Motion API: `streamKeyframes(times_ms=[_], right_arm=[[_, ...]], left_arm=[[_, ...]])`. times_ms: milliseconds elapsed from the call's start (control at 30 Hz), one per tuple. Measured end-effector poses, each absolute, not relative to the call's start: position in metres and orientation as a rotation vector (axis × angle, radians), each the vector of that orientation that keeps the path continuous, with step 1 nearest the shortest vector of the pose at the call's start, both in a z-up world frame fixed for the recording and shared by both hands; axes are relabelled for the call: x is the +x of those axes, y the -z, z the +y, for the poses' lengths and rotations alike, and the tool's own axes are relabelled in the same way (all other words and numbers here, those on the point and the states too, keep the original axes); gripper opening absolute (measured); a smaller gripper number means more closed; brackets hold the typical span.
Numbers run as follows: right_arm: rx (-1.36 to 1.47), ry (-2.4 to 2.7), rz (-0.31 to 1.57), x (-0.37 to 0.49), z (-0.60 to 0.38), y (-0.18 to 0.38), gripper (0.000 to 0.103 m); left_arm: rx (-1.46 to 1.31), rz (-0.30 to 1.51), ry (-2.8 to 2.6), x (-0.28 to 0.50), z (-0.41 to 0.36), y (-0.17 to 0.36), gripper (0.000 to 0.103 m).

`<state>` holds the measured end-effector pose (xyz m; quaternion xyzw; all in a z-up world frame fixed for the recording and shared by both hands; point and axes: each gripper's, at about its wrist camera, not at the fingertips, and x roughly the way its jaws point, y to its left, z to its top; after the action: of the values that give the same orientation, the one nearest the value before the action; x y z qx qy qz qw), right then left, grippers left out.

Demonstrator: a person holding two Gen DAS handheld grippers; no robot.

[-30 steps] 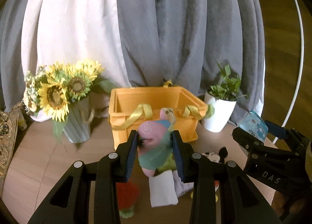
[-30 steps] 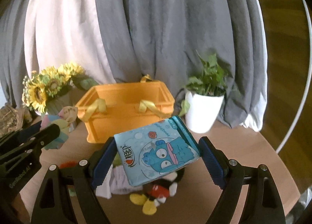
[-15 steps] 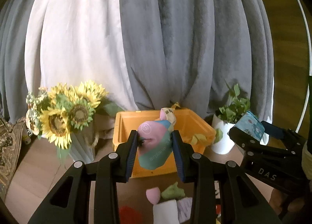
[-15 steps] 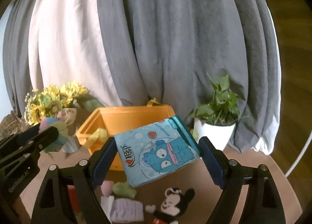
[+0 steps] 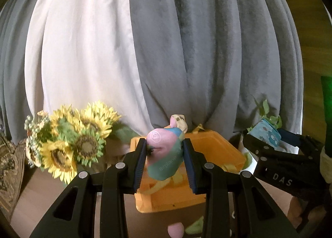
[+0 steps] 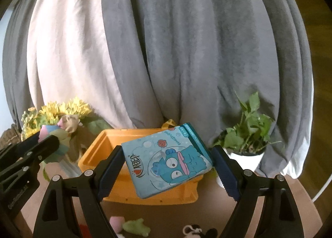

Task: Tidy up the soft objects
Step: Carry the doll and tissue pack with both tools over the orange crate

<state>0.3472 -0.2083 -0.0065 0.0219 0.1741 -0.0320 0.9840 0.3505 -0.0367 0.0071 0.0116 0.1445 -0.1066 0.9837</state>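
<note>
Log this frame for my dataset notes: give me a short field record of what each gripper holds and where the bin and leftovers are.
left gripper: shut on pastel plush
right gripper: shut on blue pack
bin: orange, open, behind both held items
table: pink toy, green toy, mouse plush lying in front of bin
background: sunflowers, potted plant, curtains

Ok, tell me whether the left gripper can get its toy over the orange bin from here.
Probably yes. The left hand-held gripper, shut on the pastel plush toy, is raised before the open orange bin, with nothing between them.
</note>
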Motion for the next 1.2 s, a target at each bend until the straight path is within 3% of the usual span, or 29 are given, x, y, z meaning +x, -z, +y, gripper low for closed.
streamKeyframes(times_ms=[567,1200], right_arm=[[0.065,0.064,0.481,0.435,-0.211,0.006,0.086],[0.061,0.036,0.786,0.523,-0.216,0.047,0.086]], left_arm=[[0.061,0.384,0.233,0.436,-0.052,-0.001,0.035],[0.057,0.694,0.305,0.527,-0.065,0.049,0.035]])
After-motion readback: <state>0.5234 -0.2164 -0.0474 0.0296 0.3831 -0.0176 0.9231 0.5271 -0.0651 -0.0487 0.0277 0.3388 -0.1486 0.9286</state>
